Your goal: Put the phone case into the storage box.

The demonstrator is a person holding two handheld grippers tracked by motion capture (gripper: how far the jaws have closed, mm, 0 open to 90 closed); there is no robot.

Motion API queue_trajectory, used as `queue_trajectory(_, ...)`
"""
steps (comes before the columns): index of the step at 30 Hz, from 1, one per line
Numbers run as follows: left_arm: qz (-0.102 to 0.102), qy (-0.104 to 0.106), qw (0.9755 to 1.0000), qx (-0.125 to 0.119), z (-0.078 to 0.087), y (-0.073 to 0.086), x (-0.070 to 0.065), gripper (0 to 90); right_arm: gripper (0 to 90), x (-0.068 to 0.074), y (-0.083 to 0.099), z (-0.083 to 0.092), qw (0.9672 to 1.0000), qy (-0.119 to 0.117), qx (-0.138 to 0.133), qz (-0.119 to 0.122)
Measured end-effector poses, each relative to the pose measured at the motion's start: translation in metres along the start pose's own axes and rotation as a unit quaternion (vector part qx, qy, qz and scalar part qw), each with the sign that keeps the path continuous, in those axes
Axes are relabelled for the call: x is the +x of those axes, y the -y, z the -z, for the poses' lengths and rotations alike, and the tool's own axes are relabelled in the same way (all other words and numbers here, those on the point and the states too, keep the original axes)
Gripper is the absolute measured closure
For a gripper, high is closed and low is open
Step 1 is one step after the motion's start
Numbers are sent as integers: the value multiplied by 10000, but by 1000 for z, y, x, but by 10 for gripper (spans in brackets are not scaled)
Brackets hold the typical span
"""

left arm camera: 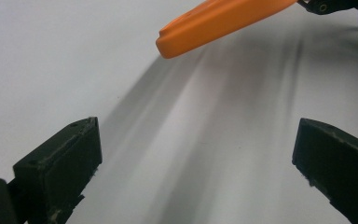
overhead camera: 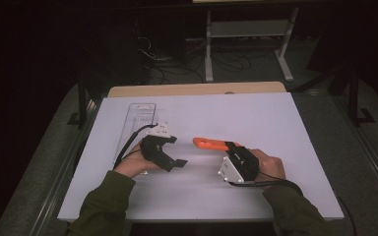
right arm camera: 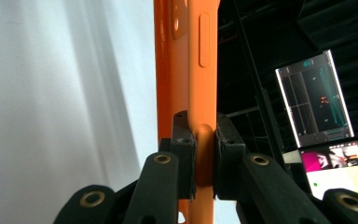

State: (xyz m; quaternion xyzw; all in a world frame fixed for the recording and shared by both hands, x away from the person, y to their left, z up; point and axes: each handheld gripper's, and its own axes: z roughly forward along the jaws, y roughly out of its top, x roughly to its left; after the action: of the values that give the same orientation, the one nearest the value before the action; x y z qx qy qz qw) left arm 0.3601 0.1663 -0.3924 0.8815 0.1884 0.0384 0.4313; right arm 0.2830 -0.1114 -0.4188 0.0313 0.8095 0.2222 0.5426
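An orange phone case (overhead camera: 209, 143) hangs just above the white table top (overhead camera: 275, 128), with my right gripper (overhead camera: 232, 148) shut on one end of it. In the right gripper view the case (right arm camera: 200, 70) stands edge-on between the two pads, with a side-button slot showing. My left gripper (overhead camera: 176, 151) is open to the left of the case, with nothing between its fingers (left arm camera: 60, 168). In the left gripper view the free end of the orange case (left arm camera: 214, 25) points in from the upper right, apart from the jaws.
A clear plastic tray (overhead camera: 137, 120) lies flat at the back left of the table, behind my left hand. A wooden board edge (overhead camera: 197, 89) runs along the far side. Beyond it stand a desk frame and cables on the floor. Lit screens (right arm camera: 326, 126) glow in the dark.
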Motion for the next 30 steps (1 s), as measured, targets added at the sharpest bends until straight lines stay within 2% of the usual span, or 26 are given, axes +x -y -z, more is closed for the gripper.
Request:
queue_trajectory(2, 32, 4, 10000, -13, 0, 0, 0, 11, 796, 0, 1, 0, 9998, -87, 51, -150)
queue_trajectory(3, 30, 3, 10000, -13, 0, 0, 0, 11, 797, -2, 1, -1, 9999, -42, 28, -127)
queue_trajectory(4, 77, 6, 10000, -13, 0, 0, -1, 11, 796, -2, 2, -1, 9998, -62, 36, -159)
queue_trajectory(14, 31, -2, 10000, 24, 0, 0, 0, 11, 797, -7, 4, -2, 9987, -207, 31, -467)
queue_trajectory(16, 36, -2, 10000, 22, 0, 0, 0, 11, 796, -7, 4, -2, 9971, -252, 62, -711)
queue_trajectory(19, 33, -3, 10000, 26, 0, 0, 0, 11, 796, -8, 5, -2, 9963, -273, 88, -810)
queue_trajectory(20, 35, -2, 10000, 25, 0, 0, 0, 11, 796, -8, 5, -2, 9952, -304, 90, -928)
queue_trajectory(23, 41, -2, 10000, 26, 0, 0, 0, 11, 796, -9, 6, -2, 9944, -331, 96, -999)
queue_trajectory(27, 12, -7, 10000, 38, 0, 0, 0, 11, 796, -10, 6, -3, 9899, -408, 87, -1356)
queue_trajectory(30, 2, -14, 10000, 45, 0, 0, 0, 11, 796, -12, 8, -4, 9888, -463, 116, -1411)
